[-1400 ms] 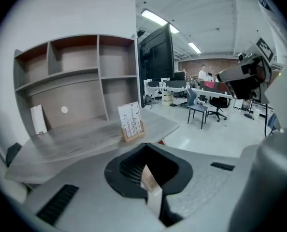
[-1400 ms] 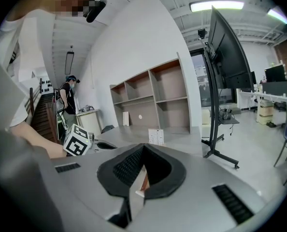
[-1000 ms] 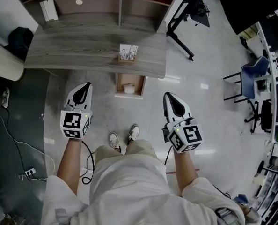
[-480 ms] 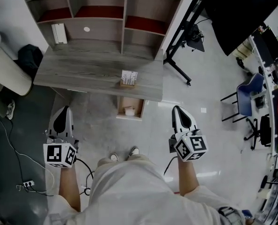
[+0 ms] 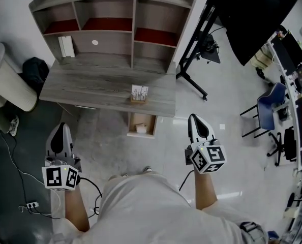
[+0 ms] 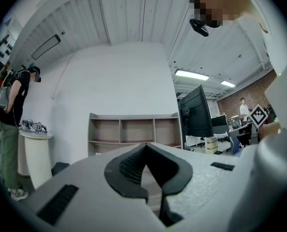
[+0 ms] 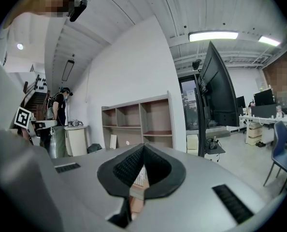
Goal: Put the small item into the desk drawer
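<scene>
So we held the left gripper and right gripper closed tight, both empty; the small item sat in the open drawer below the desk front edge.

Glossy pale floor; wooden shelf unit against white wall; blue chair right
</scene>
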`<state>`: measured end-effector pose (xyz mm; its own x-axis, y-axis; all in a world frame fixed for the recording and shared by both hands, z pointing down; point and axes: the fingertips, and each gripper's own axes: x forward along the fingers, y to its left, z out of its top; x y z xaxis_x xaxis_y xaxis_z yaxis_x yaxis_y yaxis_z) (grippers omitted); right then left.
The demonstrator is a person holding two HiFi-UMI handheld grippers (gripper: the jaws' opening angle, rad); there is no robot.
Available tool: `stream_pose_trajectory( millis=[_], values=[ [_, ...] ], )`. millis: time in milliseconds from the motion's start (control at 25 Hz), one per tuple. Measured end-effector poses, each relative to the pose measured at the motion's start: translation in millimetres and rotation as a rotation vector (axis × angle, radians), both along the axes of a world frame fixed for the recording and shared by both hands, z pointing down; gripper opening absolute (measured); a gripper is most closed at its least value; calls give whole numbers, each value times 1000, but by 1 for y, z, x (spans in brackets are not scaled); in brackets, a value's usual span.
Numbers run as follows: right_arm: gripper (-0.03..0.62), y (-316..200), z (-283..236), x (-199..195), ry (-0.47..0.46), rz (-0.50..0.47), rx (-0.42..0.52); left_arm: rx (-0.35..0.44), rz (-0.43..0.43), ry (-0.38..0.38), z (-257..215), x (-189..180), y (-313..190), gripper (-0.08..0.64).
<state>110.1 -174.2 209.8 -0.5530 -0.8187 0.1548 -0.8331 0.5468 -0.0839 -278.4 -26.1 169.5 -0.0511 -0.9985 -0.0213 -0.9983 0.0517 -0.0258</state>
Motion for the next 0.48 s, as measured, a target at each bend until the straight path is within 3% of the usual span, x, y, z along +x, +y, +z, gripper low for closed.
stream_pose_trajectory(
  millis=[480],
  values=[
    [-3, 4, -18, -14, 3, -26, 58, 9, 13, 2, -1, 8, 5, 6]
  ],
)
